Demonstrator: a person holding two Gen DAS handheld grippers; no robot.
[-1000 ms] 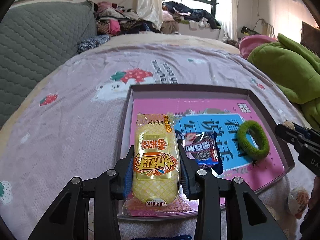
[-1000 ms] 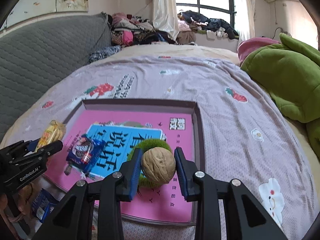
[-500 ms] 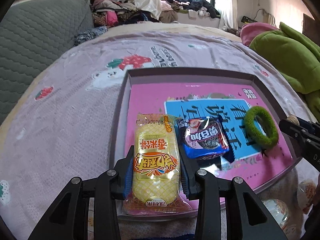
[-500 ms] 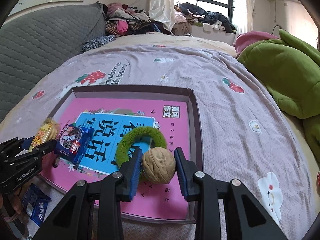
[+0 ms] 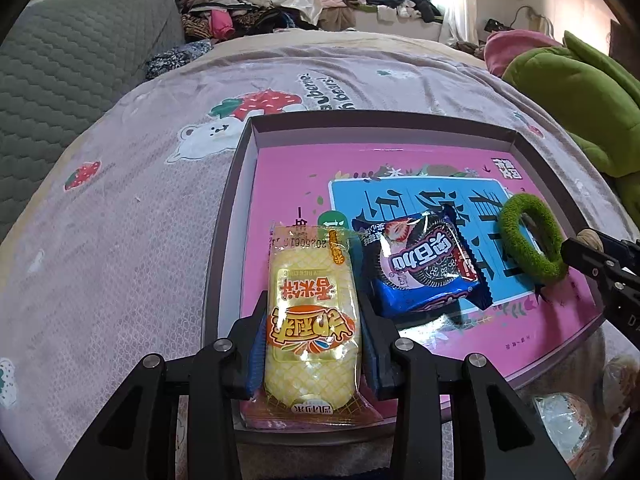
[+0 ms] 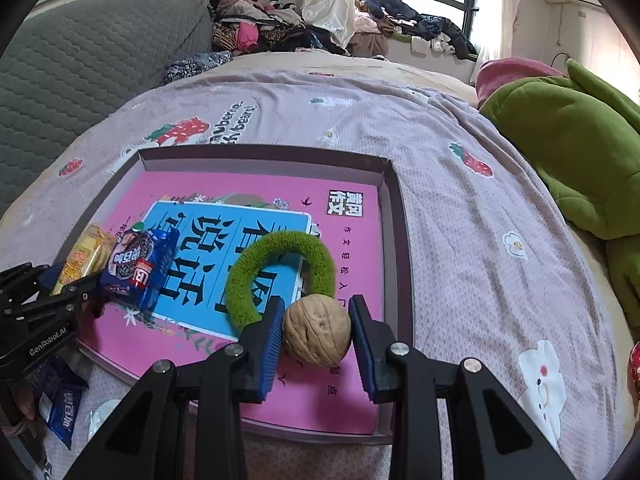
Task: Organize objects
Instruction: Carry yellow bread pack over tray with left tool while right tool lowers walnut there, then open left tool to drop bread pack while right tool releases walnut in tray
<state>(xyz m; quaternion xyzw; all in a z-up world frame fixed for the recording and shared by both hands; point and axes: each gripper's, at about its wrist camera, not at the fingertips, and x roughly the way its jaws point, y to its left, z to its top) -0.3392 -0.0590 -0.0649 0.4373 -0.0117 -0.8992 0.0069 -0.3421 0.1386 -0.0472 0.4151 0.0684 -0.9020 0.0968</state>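
Note:
A shallow box lid [image 5: 400,130] with a pink printed bottom lies on the bed. My left gripper [image 5: 314,320] is shut on a yellow snack pack [image 5: 312,312] over the lid's near left corner. A blue cookie pack [image 5: 424,268] and a green hair ring [image 5: 528,240] lie in the lid. My right gripper [image 6: 316,328] is shut on a walnut [image 6: 317,330] over the lid's near right part, by the green ring [image 6: 280,276]. The cookie pack [image 6: 140,268] and snack pack [image 6: 84,258] show at left there.
A green plush blanket [image 6: 568,152] lies on the right of the bed. A grey headboard [image 5: 60,80] is at left. Another blue cookie pack [image 6: 60,404] and clear-wrapped items [image 5: 568,420] lie before the lid. Clothes pile up at the back.
Both grippers have moved forward and lower over the lid with their loads still held. The lid's contents look closer and larger.

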